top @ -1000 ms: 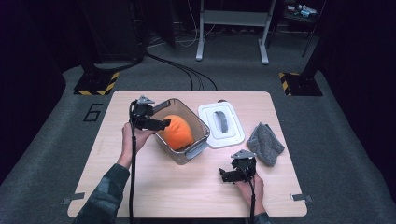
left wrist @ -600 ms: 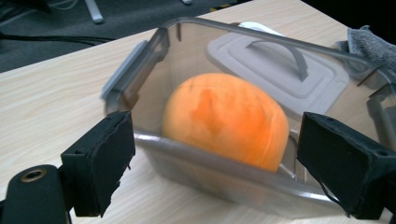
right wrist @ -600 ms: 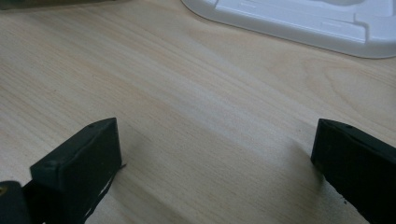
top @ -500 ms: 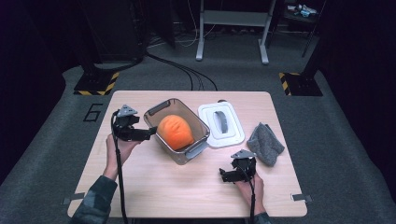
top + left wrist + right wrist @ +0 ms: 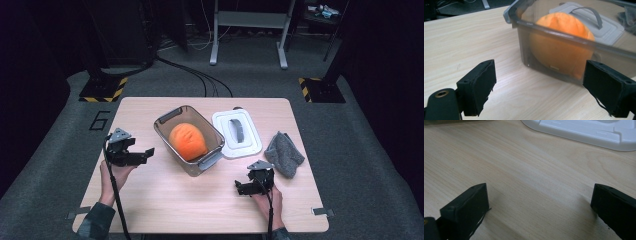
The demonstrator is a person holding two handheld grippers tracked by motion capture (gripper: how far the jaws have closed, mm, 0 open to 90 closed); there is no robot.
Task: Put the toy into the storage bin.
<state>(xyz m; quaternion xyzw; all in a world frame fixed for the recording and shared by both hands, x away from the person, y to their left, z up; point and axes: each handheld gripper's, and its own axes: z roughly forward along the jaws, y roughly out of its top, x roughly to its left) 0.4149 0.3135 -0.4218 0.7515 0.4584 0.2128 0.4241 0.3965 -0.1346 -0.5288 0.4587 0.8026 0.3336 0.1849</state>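
Observation:
A clear grey plastic box (image 5: 165,124) stands in the middle of the wooden table, with an orange ball-like object (image 5: 187,141) inside it. The same box (image 5: 554,32) and its orange object (image 5: 564,45) sit just ahead of the left gripper's jaws. My left gripper (image 5: 145,155) is open, to the left of the box and apart from it, with nothing between its jaws (image 5: 537,92). The box's white lid (image 5: 222,130) with a grey handle lies flat to the right of the box. My right gripper (image 5: 240,189) rests open near the table's front, empty, its jaws (image 5: 539,210) over bare wood.
A crumpled grey cloth (image 5: 284,154) lies at the table's right edge. The white lid's rim (image 5: 574,132) lies just beyond the right gripper. Bare wood spreads across the front and left of the table (image 5: 190,205). Black stands and cables sit on the dark floor behind.
My left gripper has drawn back from over the box toward the table's left side, open and empty. The orange object stays in the box. The right gripper has not moved.

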